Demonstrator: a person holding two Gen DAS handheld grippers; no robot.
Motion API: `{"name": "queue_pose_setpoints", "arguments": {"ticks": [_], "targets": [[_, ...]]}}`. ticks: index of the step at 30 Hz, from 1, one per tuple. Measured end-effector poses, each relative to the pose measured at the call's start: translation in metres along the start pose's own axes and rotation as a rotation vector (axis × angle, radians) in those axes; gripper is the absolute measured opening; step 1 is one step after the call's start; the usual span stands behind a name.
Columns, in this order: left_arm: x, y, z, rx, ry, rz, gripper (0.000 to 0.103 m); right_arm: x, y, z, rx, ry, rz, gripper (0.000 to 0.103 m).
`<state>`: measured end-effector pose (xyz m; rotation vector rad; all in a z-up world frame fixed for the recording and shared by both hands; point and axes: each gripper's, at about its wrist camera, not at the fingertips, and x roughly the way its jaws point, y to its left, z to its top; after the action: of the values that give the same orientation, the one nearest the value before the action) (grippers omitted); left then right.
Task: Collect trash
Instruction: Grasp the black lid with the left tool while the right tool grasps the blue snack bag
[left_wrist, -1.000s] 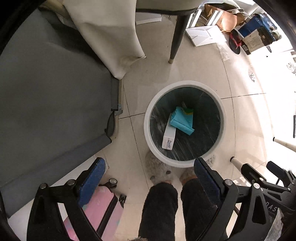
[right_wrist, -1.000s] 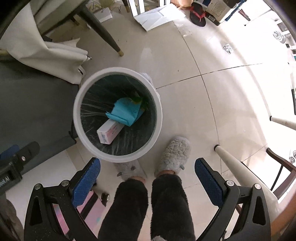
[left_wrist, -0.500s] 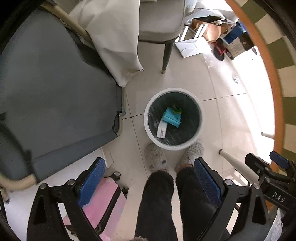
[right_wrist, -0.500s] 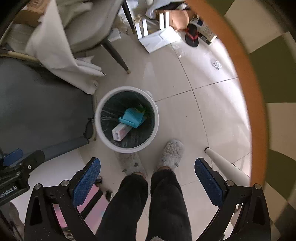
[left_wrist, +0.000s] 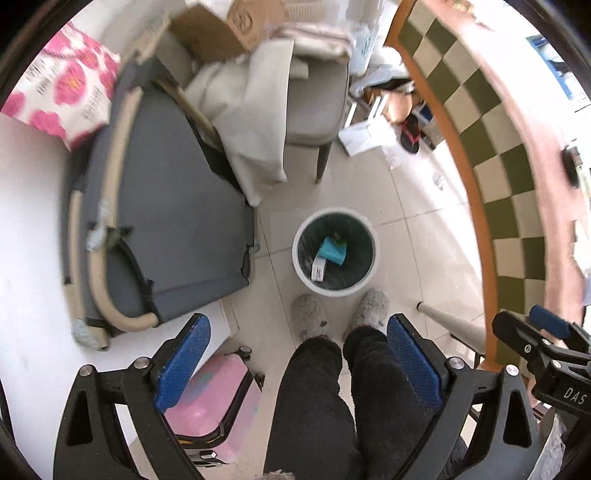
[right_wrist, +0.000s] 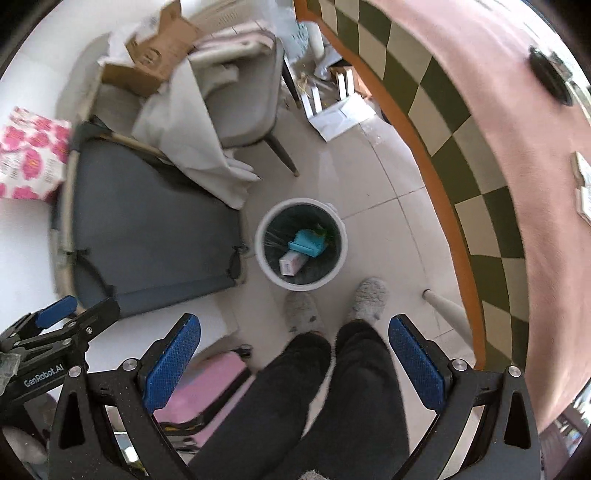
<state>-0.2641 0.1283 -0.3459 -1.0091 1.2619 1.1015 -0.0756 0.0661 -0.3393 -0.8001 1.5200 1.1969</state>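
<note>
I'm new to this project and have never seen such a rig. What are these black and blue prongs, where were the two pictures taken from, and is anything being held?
No robot: a person carries two hand-held grasping tools, each with a fisheye camera looking along its blue-padded fingers. One picture is from the left tool, the other from the right tool. Both are open and hold nothing. Below, on the tiled floor, stands a white bin holding a teal packet and a small white box. The person's slippers stand just before it.
</note>
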Motion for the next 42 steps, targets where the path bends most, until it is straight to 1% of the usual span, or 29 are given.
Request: {"name": "queue_pose_setpoints", "arguments": {"ticks": [4,6,8,9,10,11,13,14,16,17,18,19,20,21,23,24,26,30,33,34,35,36,38,40,42], "targets": [[-0.044,-0.018,0.016,0.045,-0.097,0.002,0.098,-0.041,-0.006,0.003,0.076,-0.050,0.064,0.103],[-0.065,-0.041,0.031,0.090,-0.146,-0.005,0.098,-0.065,-0.020,0.008,0.128,-0.092,0.084,0.103],[-0.079,-0.064,0.046,0.136,-0.181,-0.007,0.098,-0.083,-0.038,0.014,0.173,-0.132,0.084,0.103],[-0.086,-0.082,0.054,0.165,-0.205,-0.006,0.099,-0.094,-0.051,0.017,0.204,-0.153,0.076,0.103],[-0.092,-0.097,0.061,0.192,-0.218,-0.008,0.103,-0.105,-0.069,0.020,0.243,-0.174,0.069,0.103],[-0.097,-0.122,0.069,0.230,-0.233,-0.016,0.103,-0.115,-0.089,0.022,0.288,-0.191,0.059,0.103],[-0.104,-0.154,0.083,0.284,-0.254,-0.012,0.103,-0.133,-0.134,0.024,0.389,-0.221,0.036,0.103],[-0.105,-0.182,0.091,0.323,-0.254,-0.015,0.103,-0.140,-0.157,0.024,0.440,-0.233,0.022,0.103],[-0.105,-0.223,0.099,0.374,-0.254,-0.012,0.103,-0.150,-0.215,0.017,0.581,-0.256,-0.005,0.103],[-0.103,-0.252,0.105,0.409,-0.249,-0.007,0.103,-0.154,-0.242,0.013,0.644,-0.260,-0.017,0.103],[-0.101,-0.275,0.109,0.437,-0.242,-0.009,0.103,-0.158,-0.278,0.005,0.736,-0.265,-0.037,0.103],[-0.096,-0.302,0.114,0.468,-0.236,-0.001,0.103,-0.159,-0.302,-0.001,0.793,-0.270,-0.049,0.103],[-0.092,-0.320,0.118,0.489,-0.231,0.006,0.103,-0.159,-0.327,-0.006,0.855,-0.268,-0.065,0.103],[-0.088,-0.344,0.123,0.516,-0.219,0.009,0.103,-0.157,-0.360,-0.014,0.937,-0.260,-0.079,0.103],[-0.074,-0.394,0.134,0.563,-0.189,0.024,0.103,-0.151,-0.401,-0.020,1.028,-0.251,-0.087,0.103],[-0.064,-0.412,0.139,0.579,-0.168,0.027,0.103,-0.145,-0.426,-0.023,1.078,-0.229,-0.097,0.103],[-0.053,-0.444,0.145,0.602,-0.135,0.039,0.103,-0.131,-0.457,-0.024,1.142,-0.195,-0.057,0.103],[-0.020,-0.495,0.162,0.640,-0.063,0.071,0.103,-0.097,-0.496,-0.019,1.221,-0.141,-0.010,0.103],[-0.002,-0.508,0.173,0.641,-0.017,0.078,0.103,-0.080,-0.512,-0.014,1.243,-0.100,-0.033,0.101],[0.002,-0.510,0.176,0.637,-0.005,0.079,0.103,-0.079,-0.516,-0.013,1.249,-0.099,-0.035,0.101],[0.008,-0.512,0.182,0.627,0.015,0.074,0.103,-0.081,-0.518,-0.012,1.242,-0.099,-0.063,0.095],[0.012,-0.513,0.185,0.620,0.026,0.068,0.103,-0.085,-0.521,-0.008,1.223,-0.112,-0.080,0.077],[0.019,-0.515,0.192,0.603,0.051,0.051,0.103,-0.094,-0.524,0.000,1.162,-0.131,-0.107,0.076],[0.026,-0.518,0.197,0.588,0.082,0.021,0.103,-0.103,-0.528,0.006,1.112,-0.157,-0.117,0.076],[0.034,-0.525,0.201,0.577,0.122,-0.019,0.103,-0.112,-0.533,0.013,1.058,-0.185,-0.147,0.075]]}}
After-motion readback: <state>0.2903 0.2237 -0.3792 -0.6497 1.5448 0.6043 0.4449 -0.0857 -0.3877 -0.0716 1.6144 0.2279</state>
